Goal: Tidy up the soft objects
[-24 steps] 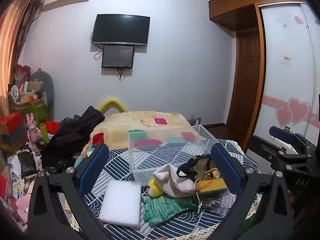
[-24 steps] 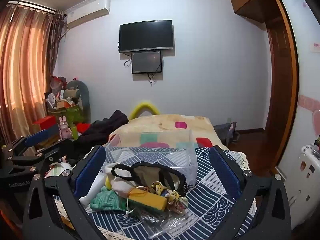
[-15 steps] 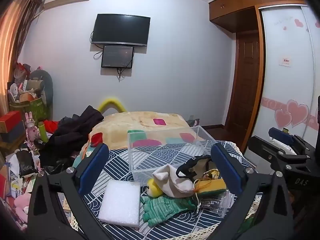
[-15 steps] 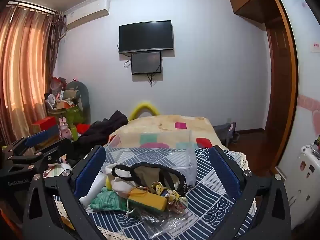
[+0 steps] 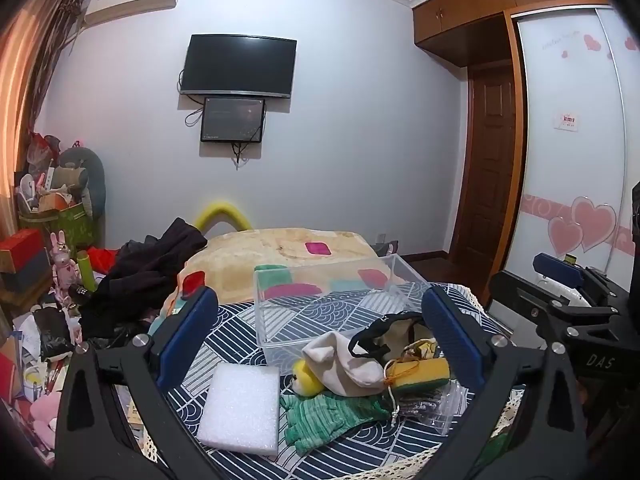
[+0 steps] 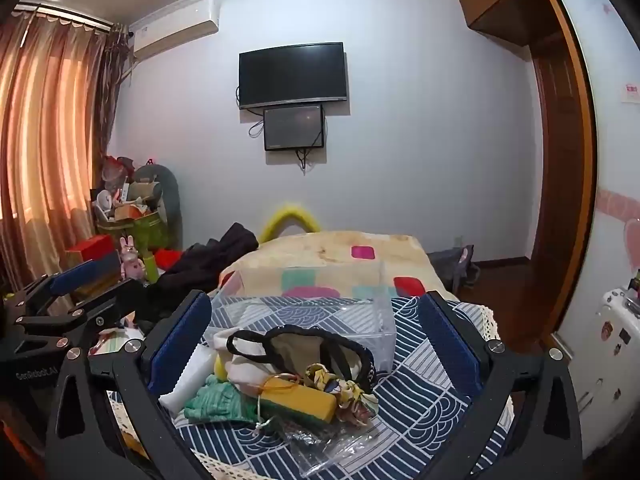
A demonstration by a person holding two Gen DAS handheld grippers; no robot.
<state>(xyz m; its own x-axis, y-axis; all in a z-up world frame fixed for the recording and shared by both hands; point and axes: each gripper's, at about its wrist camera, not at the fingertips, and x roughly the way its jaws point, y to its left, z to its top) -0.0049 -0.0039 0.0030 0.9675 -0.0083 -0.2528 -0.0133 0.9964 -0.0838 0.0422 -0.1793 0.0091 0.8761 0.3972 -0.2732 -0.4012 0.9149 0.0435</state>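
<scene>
A pile of soft things lies on the blue patterned tablecloth [image 5: 236,320]: a white foam block [image 5: 240,410], a green glove [image 5: 328,416], a cream cloth [image 5: 344,364], a yellow sponge [image 5: 420,372], a black-trimmed pouch [image 6: 304,344] and a patterned scrunchie [image 6: 340,388]. A clear plastic box [image 5: 332,304] stands empty behind the pile. My left gripper [image 5: 320,336] is open above the pile. My right gripper [image 6: 316,340] is open, also over the pile, holding nothing.
A clear plastic bag [image 6: 340,444] lies at the table's near edge. A bed with a beige blanket [image 5: 280,248] and dark clothes [image 5: 152,264] lies behind the table. Clutter and boxes [image 5: 36,264] fill the left side. A wardrobe [image 5: 576,160] stands right.
Both grippers stay open. The left view has shifted slightly, tilting up a little; the objects have not moved.
</scene>
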